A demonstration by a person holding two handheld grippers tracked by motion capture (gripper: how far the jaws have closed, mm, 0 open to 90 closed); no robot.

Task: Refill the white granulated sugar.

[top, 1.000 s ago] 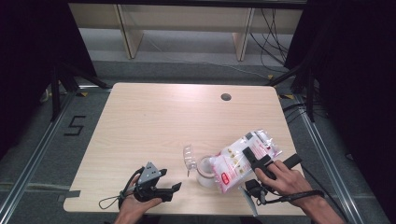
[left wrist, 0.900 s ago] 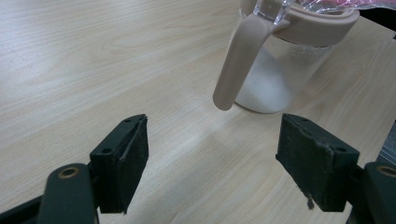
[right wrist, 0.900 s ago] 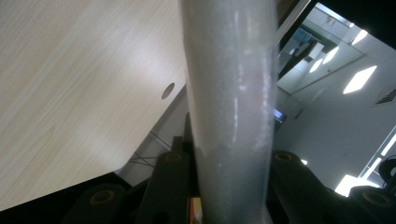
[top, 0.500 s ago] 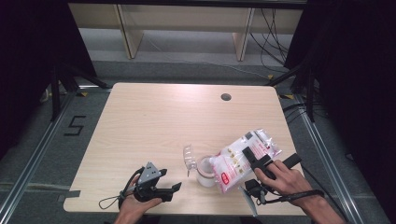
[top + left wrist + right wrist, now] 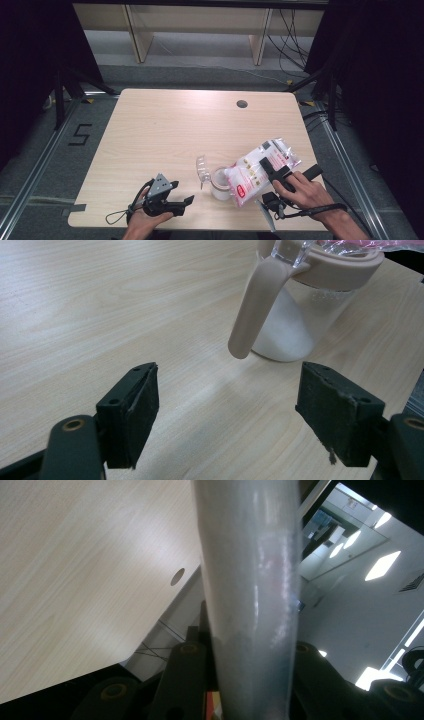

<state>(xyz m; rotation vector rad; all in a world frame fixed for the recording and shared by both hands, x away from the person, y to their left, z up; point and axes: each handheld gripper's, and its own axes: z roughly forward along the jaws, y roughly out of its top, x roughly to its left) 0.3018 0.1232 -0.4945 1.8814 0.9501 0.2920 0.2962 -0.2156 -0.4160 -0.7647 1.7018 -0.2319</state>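
A clear jar [image 5: 219, 184] with white powder in its lower part stands near the table's front edge, its clear hinged lid [image 5: 202, 167] flipped up to the left. My right gripper [image 5: 272, 167] is shut on a plastic bag [image 5: 255, 172] with red print, tilted so its lower end rests over the jar's mouth. In the right gripper view the bag [image 5: 250, 595] rises as a pale column between my jaws. My left gripper [image 5: 182, 206] lies open on the table left of the jar. The left gripper view has the jar [image 5: 295, 325] and its pinkish collar strap [image 5: 257, 305] just beyond the open jaws.
The wooden table [image 5: 165, 130] has a round cable hole [image 5: 242, 104] at the back right. Pale shelving [image 5: 195, 20] stands beyond the far edge. Black frames and cables flank both sides. A "5" is marked on the floor [image 5: 80, 135] at the left.
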